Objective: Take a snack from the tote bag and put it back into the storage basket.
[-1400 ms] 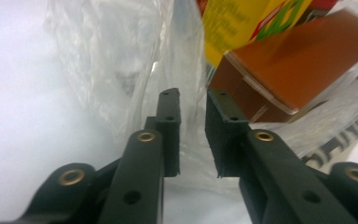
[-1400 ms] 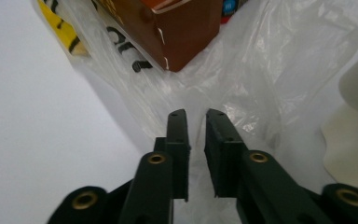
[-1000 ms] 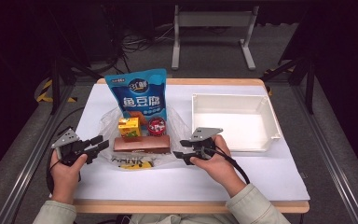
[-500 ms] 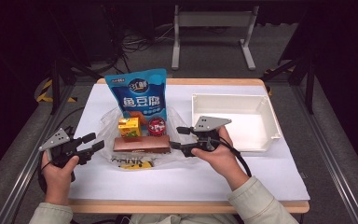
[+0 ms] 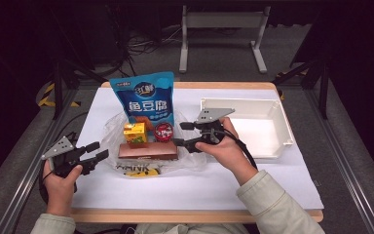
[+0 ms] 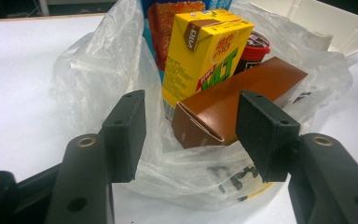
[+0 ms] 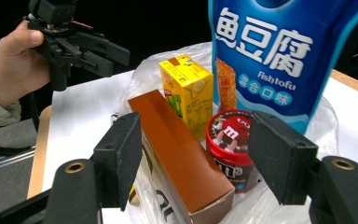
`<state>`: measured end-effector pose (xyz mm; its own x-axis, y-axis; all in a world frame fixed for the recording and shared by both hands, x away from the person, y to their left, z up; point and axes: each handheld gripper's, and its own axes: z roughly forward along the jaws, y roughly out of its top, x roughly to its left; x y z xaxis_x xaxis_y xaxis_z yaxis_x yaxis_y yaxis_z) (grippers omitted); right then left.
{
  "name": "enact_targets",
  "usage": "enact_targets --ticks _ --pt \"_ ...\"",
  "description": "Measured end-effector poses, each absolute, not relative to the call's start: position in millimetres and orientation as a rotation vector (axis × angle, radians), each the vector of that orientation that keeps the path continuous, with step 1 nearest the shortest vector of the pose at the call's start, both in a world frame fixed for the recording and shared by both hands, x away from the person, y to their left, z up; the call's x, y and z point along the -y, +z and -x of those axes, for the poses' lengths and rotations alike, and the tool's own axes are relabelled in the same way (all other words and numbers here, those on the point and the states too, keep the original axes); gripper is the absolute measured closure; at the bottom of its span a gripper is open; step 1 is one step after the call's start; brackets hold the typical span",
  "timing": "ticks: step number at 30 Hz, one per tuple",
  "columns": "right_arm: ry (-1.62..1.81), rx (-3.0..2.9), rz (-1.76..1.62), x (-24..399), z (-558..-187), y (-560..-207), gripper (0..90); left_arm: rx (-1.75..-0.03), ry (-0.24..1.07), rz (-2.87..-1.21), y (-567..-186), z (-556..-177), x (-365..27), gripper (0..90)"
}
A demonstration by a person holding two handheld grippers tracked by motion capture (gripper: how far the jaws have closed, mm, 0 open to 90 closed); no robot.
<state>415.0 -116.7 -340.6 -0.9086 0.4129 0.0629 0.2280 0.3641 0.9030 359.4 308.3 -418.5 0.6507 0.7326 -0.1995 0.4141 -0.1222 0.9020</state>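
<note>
The plastic bag (image 5: 151, 151) lay open and flattened near the middle of the table (image 5: 199, 185), with four items standing or lying on it: a brown box (image 5: 148, 150) at the front, a yellow juice carton (image 5: 134, 133) and a red candy tub (image 5: 164, 131) just behind it, and a blue snack pouch (image 5: 144, 101) upright at the back. A white tray (image 5: 283, 127) stood to the right, apart from the bag.

The right hand-held gripper (image 5: 179, 133) hovered above the bag's right edge. Its jaws had just been opening and held nothing. The left hand-held gripper (image 5: 97, 151) was beside the bag's left edge, jaws likewise apart and empty after opening.

The step in hand appeared to be the choice of the first item to take from the bag. The next move probably called for lowering the right hand-held gripper over the candy tub or the brown box, closing squarely without pinching the film, while the left steadied the bag.
</note>
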Motion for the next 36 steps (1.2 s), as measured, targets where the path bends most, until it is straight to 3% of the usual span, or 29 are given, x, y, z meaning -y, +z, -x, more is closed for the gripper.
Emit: enact_targets --ticks 36 --pt "1.325 -2.737 -0.305 50 -453 -333 47.2 -1.020 0.391 -1.758 -435 -352 -316 38.4"
